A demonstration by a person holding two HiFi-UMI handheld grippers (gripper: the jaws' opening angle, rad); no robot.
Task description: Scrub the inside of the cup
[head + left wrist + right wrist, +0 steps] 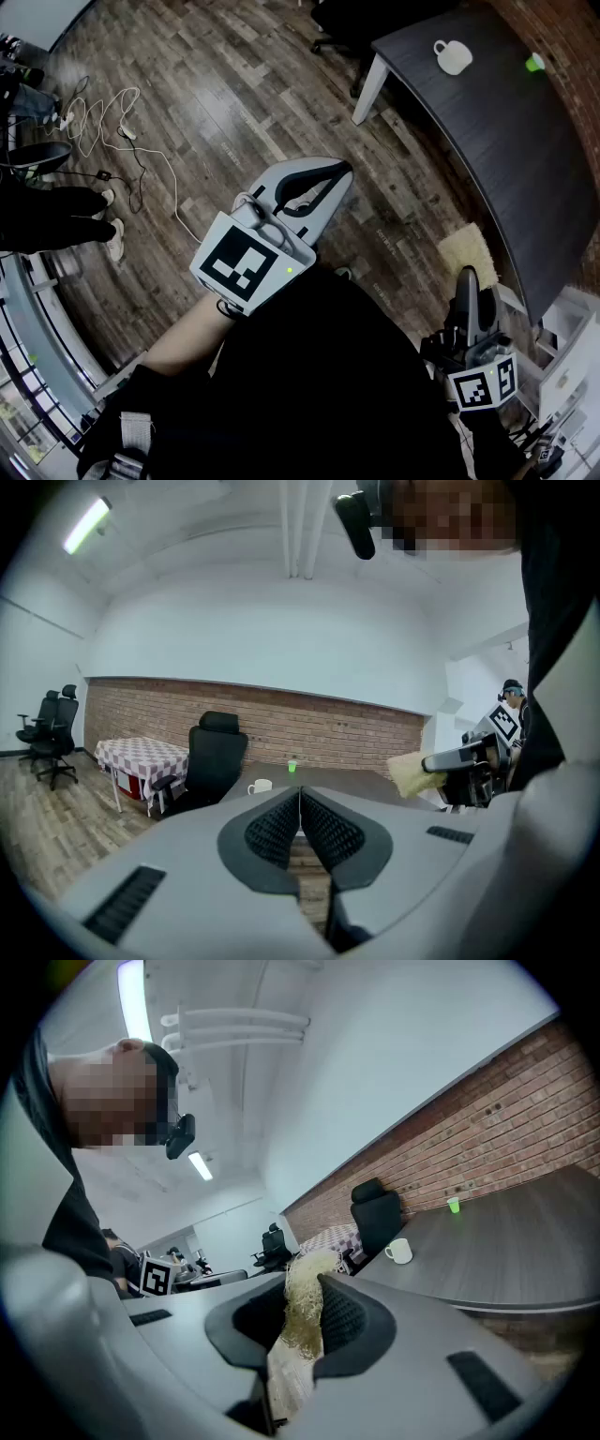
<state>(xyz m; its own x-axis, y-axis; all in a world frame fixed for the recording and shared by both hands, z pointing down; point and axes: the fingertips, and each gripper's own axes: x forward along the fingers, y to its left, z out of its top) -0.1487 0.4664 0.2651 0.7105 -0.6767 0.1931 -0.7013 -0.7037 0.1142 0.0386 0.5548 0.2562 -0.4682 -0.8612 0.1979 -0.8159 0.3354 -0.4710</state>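
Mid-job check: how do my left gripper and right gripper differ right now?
The left gripper is shut on nothing; the right gripper is shut on a straw-coloured fibrous scrub pad. In the head view the left gripper is raised over the wooden floor, the right gripper low beside the dark table. Both are far from the white handled cup.

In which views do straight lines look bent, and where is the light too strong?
Head view: the floor planks bend near the edges. Left gripper view: the ceiling lamp glares white; the cup is tiny but sharp. Right gripper view: a ceiling light burns out; the brick wall leans.
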